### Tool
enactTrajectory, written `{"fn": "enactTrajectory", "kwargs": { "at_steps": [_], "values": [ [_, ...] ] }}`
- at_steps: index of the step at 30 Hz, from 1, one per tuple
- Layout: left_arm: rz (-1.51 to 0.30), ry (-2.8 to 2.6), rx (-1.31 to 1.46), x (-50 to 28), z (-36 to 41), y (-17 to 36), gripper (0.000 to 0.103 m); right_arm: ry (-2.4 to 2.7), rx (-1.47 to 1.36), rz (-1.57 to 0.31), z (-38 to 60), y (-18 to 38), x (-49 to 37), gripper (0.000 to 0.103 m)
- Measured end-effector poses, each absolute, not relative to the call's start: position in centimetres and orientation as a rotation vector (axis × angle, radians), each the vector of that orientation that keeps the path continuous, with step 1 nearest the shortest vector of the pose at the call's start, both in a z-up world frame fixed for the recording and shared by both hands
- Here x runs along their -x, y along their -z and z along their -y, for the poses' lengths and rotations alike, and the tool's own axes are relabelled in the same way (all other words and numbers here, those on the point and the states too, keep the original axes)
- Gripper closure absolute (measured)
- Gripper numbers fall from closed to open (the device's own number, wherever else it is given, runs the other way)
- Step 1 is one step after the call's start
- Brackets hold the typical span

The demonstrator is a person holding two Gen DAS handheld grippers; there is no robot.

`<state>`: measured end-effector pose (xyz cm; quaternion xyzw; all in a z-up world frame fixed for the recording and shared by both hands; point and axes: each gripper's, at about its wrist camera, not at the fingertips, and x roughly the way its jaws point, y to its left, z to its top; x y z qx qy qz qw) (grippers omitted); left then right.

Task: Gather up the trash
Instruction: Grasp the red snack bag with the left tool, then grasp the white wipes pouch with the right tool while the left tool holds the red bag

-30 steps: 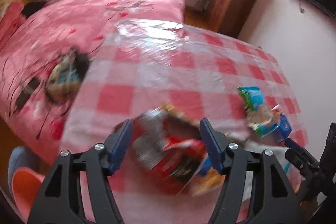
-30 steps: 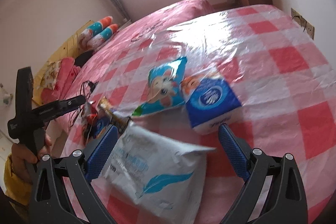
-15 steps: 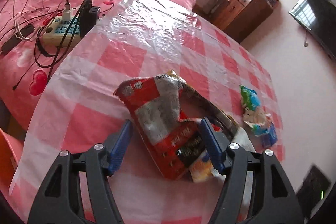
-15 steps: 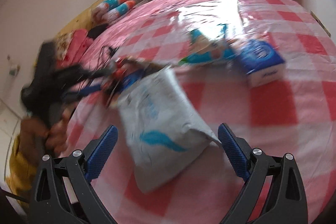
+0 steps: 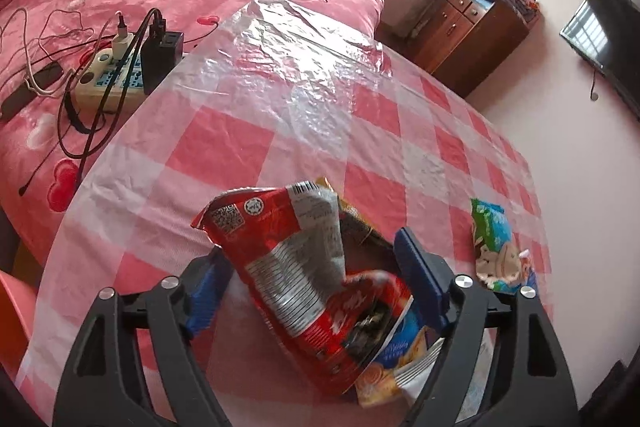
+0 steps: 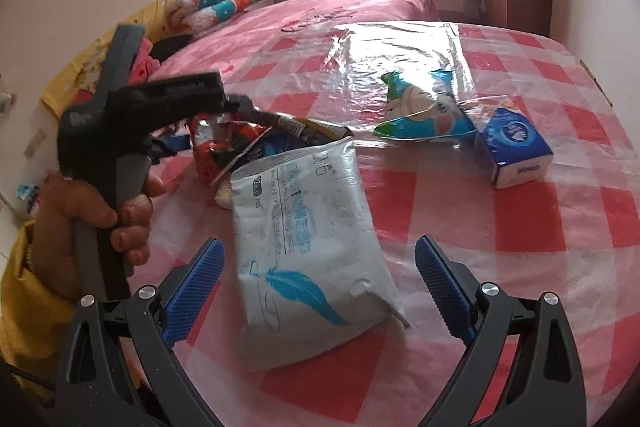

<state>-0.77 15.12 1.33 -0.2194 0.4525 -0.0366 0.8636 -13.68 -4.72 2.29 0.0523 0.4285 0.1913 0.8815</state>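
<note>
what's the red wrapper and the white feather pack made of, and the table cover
Red wrapper: thin glossy plastic film, likely foil-lined; it crinkles and glints.
White feather pack: soft matte plastic, puffy with a crimped end seam.
Table cover: checked sheet, apparently thin shiny plastic, wrinkled with bright glare.

Both fisheye views look steeply down, close over the pink-and-white checked plastic-covered counter (image 5: 248,147). Both share the crumpled red snack wrapper (image 5: 296,267), the blue-green cartoon snack bag (image 5: 490,239), the pink bed (image 6: 340,7) and the window.
</note>
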Motion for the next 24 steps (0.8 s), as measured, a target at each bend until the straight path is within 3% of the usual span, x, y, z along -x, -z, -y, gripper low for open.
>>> {"fn": "enactTrajectory", "kwargs": {
  "at_steps": [6,11,16,21,22,24],
  "values": [
    [-0.910,0.094,0.437,1.0,-15.0,-1.2,0.021,-0.374,-0.027,-0.920,3.2,-1.0,13.1,0.008],
    [-0.886,0.032,0.358,1.8,-14.2,-1.1,0.035,-0.366,-0.006,-0.932,2.7,-0.8,12.8,0.008],
    [-0.864,0.032,0.370,2.4,-14.8,-0.9,0.042,-0.370,0.014,-0.931,2.3,-0.7,12.8,0.008],
    [-0.868,0.049,0.386,2.8,-15.6,-0.8,0.048,-0.356,0.056,-0.924,1.6,-0.7,12.9,0.018],
    [-0.867,0.055,0.389,2.9,-15.8,-0.8,0.054,-0.354,0.061,-0.921,1.6,-0.7,12.9,0.021],
    [-0.869,0.064,0.398,3.3,-16.2,-0.8,0.057,-0.354,0.060,-0.918,1.6,-0.7,13.0,0.023]
  ]
}}
